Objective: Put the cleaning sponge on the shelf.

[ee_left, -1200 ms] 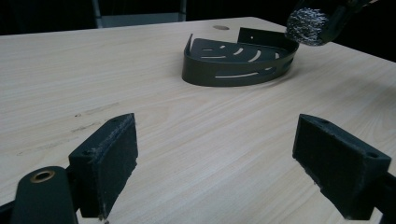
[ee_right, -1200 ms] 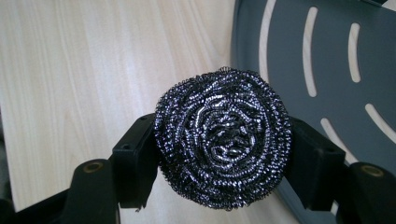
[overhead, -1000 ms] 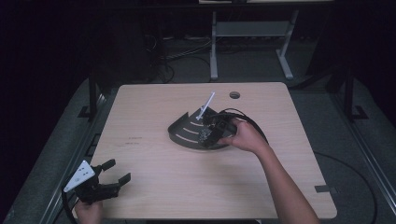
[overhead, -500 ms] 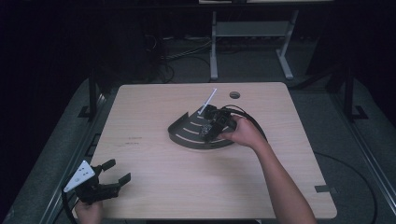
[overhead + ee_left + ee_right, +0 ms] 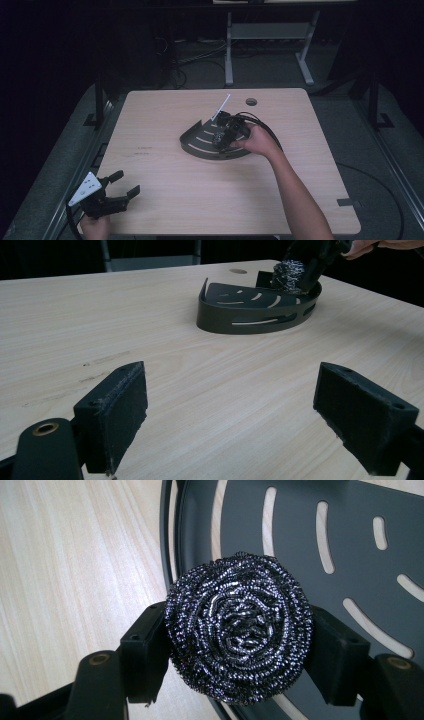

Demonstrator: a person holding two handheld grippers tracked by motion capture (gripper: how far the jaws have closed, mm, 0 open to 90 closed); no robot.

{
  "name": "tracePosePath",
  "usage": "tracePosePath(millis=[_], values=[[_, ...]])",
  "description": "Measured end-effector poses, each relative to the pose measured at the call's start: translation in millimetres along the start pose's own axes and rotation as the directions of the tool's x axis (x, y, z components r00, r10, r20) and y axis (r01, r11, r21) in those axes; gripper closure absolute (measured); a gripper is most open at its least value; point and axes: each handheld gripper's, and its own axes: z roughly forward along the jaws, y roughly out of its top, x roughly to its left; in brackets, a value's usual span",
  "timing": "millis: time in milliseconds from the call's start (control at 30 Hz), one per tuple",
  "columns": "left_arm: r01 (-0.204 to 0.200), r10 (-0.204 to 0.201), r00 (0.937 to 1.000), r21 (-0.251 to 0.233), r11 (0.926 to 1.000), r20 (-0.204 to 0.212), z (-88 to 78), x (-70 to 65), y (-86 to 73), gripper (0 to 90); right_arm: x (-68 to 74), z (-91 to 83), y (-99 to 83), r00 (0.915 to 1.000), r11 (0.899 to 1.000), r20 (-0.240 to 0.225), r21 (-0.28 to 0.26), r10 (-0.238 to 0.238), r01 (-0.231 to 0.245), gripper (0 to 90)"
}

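A dark grey slotted half-round tray [image 5: 199,143] lies at the middle of the wooden table [image 5: 165,115]. My right gripper [image 5: 220,139] hangs over the tray's right part, shut on a round steel-wool scourer [image 5: 239,625] pinched between both pads [image 5: 147,655]. Behind the scourer lie the tray floor [image 5: 350,555] and its rim. My left gripper [image 5: 126,182] rests at the table's front left corner, open and holding nothing. Seen from the left gripper [image 5: 245,410], the tray [image 5: 250,320] sits well ahead, with the scourer [image 5: 290,276] above its far side.
A black cable [image 5: 267,131] loops behind the person's right hand [image 5: 257,142]. A round cable hole [image 5: 251,101] sits near the table's far edge. Faint marks [image 5: 145,150] lie left of the tray. A metal stand [image 5: 270,35] is on the floor beyond.
The right gripper, with the scourer in it, has shifted a little leftward over the tray. The left gripper has stayed put.
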Motion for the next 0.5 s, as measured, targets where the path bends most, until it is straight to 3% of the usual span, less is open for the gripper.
tracePosePath(millis=[200,500], values=[[-0.002,0.002,1.0,0.002,1.0,0.004,1.1,-1.0,0.2,13.3,-5.5,2.7,8.2,0.9999,1.0,0.012,0.023,0.005,-0.005,32.7],[0.004,-0.004,1.0,0.003,1.0,0.005,0.5,-0.6,-0.4,13.3,-11.9,9.4,9.2,0.9993,0.999,0.024,0.015,0.028,-0.028,32.4]])
